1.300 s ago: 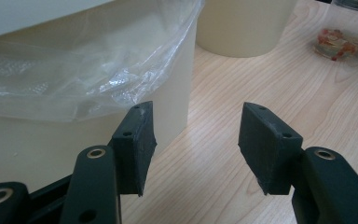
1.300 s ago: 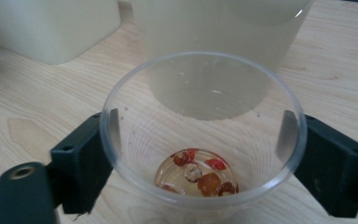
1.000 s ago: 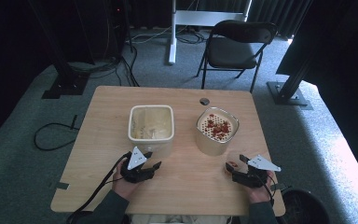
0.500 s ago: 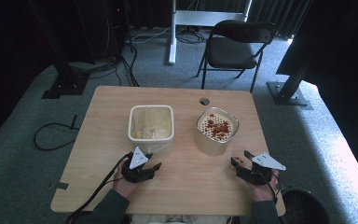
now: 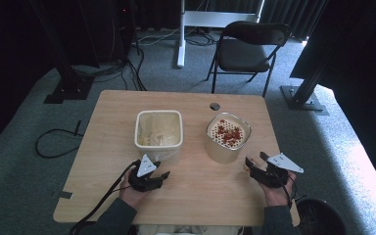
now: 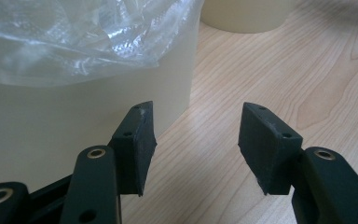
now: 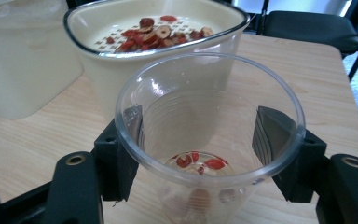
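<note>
Clear cup (image 7: 209, 140) between the right gripper (image 7: 205, 154) jaws: base cut off by the bottom edge of the right gripper view; too small to make out in the high view. Square tub (image 6: 74, 107): cut off at top and left in the left gripper view, rim hidden under crumpled plastic film (image 6: 84, 37); contents indistinct from above. Round container (image 6: 247, 14): top cut off there. Person's forearms: cut off at the bottom edge of the high view. Dark bin (image 5: 318, 218): partly cut off at lower right.
</note>
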Demonstrator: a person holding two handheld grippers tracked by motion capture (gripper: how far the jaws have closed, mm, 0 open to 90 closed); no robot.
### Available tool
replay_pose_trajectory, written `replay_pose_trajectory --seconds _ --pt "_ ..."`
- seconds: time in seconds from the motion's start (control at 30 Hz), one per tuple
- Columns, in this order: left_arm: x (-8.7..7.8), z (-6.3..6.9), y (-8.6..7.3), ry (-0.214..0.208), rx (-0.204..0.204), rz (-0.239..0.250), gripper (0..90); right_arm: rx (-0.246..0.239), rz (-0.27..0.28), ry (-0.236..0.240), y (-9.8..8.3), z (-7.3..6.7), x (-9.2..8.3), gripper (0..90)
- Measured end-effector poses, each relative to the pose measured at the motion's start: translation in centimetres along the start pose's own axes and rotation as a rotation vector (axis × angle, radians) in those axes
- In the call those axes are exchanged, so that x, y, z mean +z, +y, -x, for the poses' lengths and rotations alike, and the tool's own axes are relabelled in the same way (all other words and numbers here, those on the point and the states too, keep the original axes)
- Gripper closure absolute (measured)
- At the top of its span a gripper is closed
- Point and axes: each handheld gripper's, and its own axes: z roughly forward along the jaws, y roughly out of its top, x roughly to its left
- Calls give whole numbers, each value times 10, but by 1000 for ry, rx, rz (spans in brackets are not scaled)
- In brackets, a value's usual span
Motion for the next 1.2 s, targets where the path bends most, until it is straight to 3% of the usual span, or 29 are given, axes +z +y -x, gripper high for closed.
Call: replay_pose_trajectory --seconds 0.6,1.2 --pt "6 0 -2 -13 -3 -23 464 -31 -20 -105 33 18 11 337" --pt "17 -1 -7 -9 -9 -51 463 -68 12 -175 68 35 17 338"
